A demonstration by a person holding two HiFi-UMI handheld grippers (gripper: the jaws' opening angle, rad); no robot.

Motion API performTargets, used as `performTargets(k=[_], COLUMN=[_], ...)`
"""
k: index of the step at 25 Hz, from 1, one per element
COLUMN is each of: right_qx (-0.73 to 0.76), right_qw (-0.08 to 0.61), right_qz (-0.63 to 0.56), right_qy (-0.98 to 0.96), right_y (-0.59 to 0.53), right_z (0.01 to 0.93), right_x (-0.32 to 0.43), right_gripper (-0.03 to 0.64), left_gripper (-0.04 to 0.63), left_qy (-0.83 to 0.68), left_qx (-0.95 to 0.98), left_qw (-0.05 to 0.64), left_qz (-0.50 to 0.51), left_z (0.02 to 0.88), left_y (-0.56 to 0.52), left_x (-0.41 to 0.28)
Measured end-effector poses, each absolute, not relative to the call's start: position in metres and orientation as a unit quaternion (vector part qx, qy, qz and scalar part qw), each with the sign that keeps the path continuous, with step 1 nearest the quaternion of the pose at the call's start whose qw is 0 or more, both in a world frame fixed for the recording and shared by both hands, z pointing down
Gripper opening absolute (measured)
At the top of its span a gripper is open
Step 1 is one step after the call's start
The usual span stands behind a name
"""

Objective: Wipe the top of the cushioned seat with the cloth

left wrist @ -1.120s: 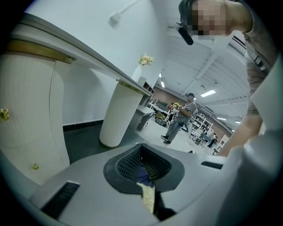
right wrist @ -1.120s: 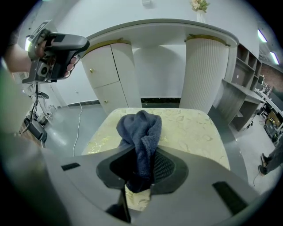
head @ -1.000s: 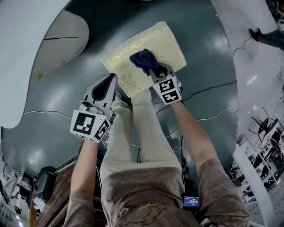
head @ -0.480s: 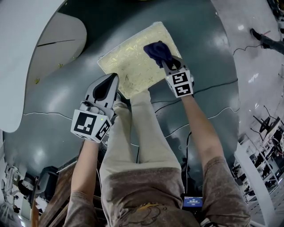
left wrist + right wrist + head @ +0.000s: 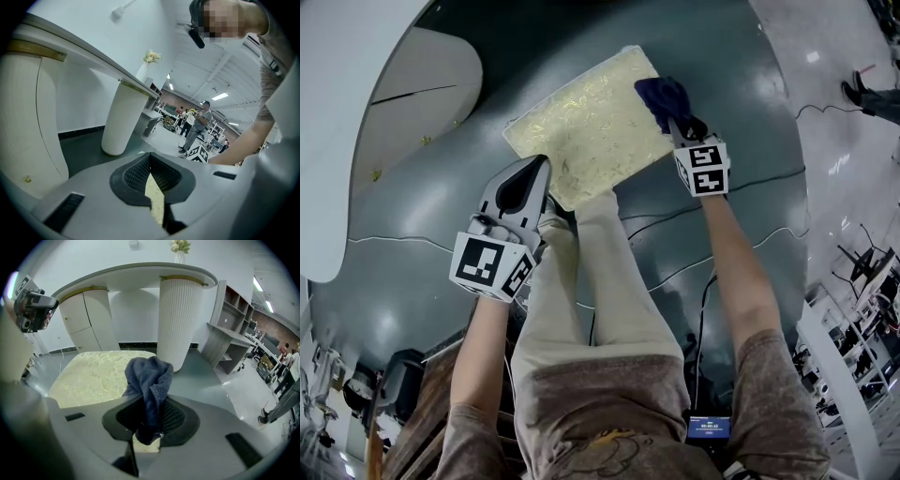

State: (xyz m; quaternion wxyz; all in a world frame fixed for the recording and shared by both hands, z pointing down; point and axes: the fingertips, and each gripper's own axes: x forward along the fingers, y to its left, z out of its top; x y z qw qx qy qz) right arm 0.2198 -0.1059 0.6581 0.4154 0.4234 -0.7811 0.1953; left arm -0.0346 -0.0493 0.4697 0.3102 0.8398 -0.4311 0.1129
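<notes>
Edges first: the pale yellow square cushioned seat (image 5: 581, 131) sits cornerwise on the glossy grey floor (image 5: 759, 103). One corner points away, and the near one meets the person's beige trouser leg (image 5: 600, 281).

Right gripper (image 5: 677, 120) is out at the seat's right-hand edge, toward the far corner, jaws clamped tight on the dark blue cloth (image 5: 663, 96). The cloth's bunched end lies right on that border, part over cushion, part over floor. Beyond that edge it's open floor, plenty of it, with thin black cables (image 5: 759, 183) crossing on the near side.

In the right gripper view, the cloth (image 5: 150, 380) stands up out of the right gripper (image 5: 147, 430) as a folded wad. The seat (image 5: 91, 373) spreads away to its left. A white fluted column (image 5: 180, 319) stands beyond the far-right corner, and a white cabinet (image 5: 86, 326) sits behind the far edge.

Left side is tighter: a white curved counter (image 5: 337, 122) sweeps round near the seat's left corner. Left gripper (image 5: 532, 180) hangs over the near-left edge, well apart from the cloth. In its own view the left gripper (image 5: 151, 176) has its jaws drawn together at the tips, with only a thin sliver of yellow showing between them and nothing held.

Now the seat itself: a flat cream-yellow top, a swirling leafy pattern with a slight sheen, softly rounded corners. The cloth is navy, plush, terry-like and crumpled.
</notes>
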Motion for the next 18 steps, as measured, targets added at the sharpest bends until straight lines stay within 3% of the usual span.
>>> performTargets(k=[18], right_qx=[0.460], right_qw=[0.432], right_qz=[0.184], right_qy=[-0.754], right_y=[-0.102], right_z=[0.635], right_x=[0.279], right_gripper=[0.091], left_gripper=[0.015], left_qy=[-0.415], left_qx=[0.849], left_qw=[0.307], left_qz=[0.110], left_z=[0.460], left_y=[-0.044], left_x=[-0.019])
